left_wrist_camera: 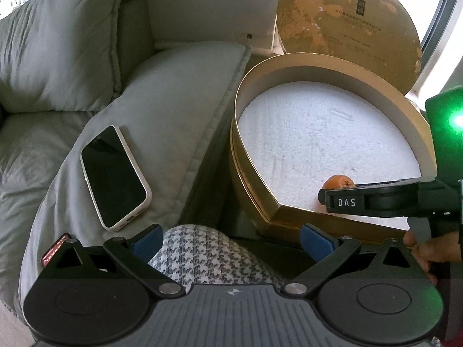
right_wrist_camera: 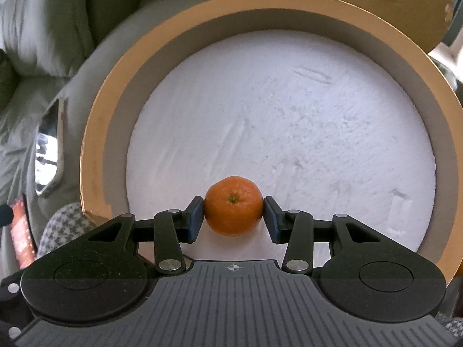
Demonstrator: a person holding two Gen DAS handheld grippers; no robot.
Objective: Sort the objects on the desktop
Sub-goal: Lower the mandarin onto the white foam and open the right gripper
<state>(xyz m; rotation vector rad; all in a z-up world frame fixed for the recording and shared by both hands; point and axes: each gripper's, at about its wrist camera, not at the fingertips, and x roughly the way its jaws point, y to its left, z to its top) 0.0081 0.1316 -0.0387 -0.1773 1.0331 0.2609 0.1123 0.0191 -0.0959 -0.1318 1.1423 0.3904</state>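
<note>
Gripping a small orange mandarin (right_wrist_camera: 233,205), the right gripper (right_wrist_camera: 233,217) has both blue pads pressed against the fruit's sides, stem end facing the camera. The fruit sits low over the white foam floor (right_wrist_camera: 289,133) of a round gold-rimmed box (right_wrist_camera: 115,107), near the box's near edge; contact with the foam cannot be told.

Left wrist view: same gripper (left_wrist_camera: 341,199) enters from the right, its finger marked "DAS" in white letters, a person's hand (left_wrist_camera: 425,251) on the handle, green light glowing at the frame edge. The mandarin (left_wrist_camera: 337,182) peeks out just behind that finger.

Left gripper (left_wrist_camera: 231,238): jaws spread wide, nothing between the pads, hovering over a houndstooth-patterned fabric (left_wrist_camera: 211,257).

A round gold lid (left_wrist_camera: 347,31) leans upright behind the box, with a dark logo and fine print too small to read. A phone (left_wrist_camera: 114,177) in a cream case lies face up on a grey cushion (left_wrist_camera: 179,92), left of the box. A red-patterned item (left_wrist_camera: 55,248) lies partly hidden at the lower left.
</note>
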